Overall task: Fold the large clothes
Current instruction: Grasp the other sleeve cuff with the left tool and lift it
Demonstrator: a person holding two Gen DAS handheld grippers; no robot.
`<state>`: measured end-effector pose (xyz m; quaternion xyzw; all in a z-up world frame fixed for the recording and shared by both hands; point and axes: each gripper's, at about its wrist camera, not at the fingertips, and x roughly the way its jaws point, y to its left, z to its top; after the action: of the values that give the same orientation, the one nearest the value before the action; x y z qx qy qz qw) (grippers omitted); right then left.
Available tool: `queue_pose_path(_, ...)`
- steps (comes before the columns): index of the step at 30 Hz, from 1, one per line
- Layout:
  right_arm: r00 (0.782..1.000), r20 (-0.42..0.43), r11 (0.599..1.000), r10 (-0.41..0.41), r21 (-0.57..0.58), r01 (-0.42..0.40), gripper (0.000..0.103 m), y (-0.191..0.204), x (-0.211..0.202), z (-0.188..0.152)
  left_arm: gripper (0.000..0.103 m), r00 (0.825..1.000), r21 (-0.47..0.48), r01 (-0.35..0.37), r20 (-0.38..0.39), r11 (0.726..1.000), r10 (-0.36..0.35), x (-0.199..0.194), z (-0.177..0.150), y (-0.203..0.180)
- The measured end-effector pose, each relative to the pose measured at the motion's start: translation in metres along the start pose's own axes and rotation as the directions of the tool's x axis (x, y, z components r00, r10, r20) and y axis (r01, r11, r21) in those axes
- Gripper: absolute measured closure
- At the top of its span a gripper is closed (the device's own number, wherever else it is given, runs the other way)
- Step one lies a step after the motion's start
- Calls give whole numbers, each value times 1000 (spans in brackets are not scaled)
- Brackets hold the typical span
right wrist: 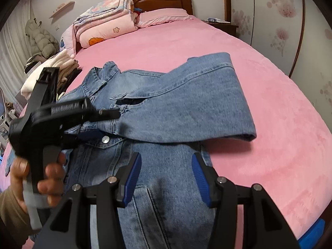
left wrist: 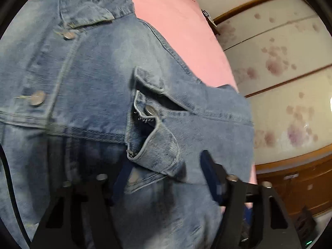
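The denim jacket (right wrist: 157,108) lies spread on the pink bed (right wrist: 269,112), one sleeve folded across its front. The right gripper (right wrist: 164,178) hovers with fingers parted, hem fabric below them, unpinched. The left gripper (left wrist: 164,176) straddles the sleeve cuff (left wrist: 153,145), fingers half apart; whether they pinch it I cannot tell.

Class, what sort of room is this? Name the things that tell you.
Most likely a bedroom: a bed with a pink sheet, a carved wooden headboard, and folded floral quilts stacked beside a pink pillow.
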<state>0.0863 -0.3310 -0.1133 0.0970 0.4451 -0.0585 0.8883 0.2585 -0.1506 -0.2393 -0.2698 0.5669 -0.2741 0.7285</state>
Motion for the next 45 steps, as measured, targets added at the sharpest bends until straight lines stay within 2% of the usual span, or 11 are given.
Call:
queue_pose_path(7, 1000, -10, 999, -18, 30, 18, 52, -14, 5, -5, 84, 996, 13, -85, -12, 996, 85, 28, 12, -17)
queue_pose_path(10, 999, -16, 999, -29, 38, 30, 52, -19, 6, -6, 87, 982, 77, -187, 34, 979, 185, 23, 16, -41)
queue_pose_path(14, 999, -32, 995, -7, 104, 10, 52, -38, 11, -8, 87, 963, 175, -233, 178, 957, 202, -15, 28, -91)
queue_pose_path(23, 1000, 9, 981, -9, 192, 7, 52, -61, 32, 14, 87, 859, 289, -276, 502, 917, 100, -144, 60, -168)
queue_pose_path(29, 1000, 2, 990, -26, 136, 25, 54, -51, 63, 45, 87, 837, 256, -314, 529, 914, 139, -171, 73, -148)
queue_pose_path(30, 999, -4, 992, -39, 118, 39, 58, -48, 68, 49, 87, 832, 247, -322, 534, 914, 149, -173, 73, -142)
queue_pose_path(31, 998, -14, 993, -59, 98, 60, 81, -44, 72, 53, 87, 825, 237, -336, 541, 911, 164, -178, 74, -135)
queue_pose_path(32, 997, -17, 993, -76, 88, 77, 91, -42, 74, 54, 87, 815, 226, -354, 550, 907, 182, -184, 74, -127)
queue_pose_path(35, 993, 4, 992, -118, 56, 117, 93, -30, 70, 52, 87, 799, 191, -389, 556, 901, 227, -191, 68, -93)
queue_pose_path(40, 978, -32, 977, -207, -50, 205, 87, -1, 77, 41, 87, 803, 110, -446, 487, 888, 343, -182, 55, -15)
queue_pose_path(45, 975, -66, 970, -212, -138, 201, 74, 16, 71, 30, 86, 836, -28, -428, 369, 903, 408, -167, 31, 72)
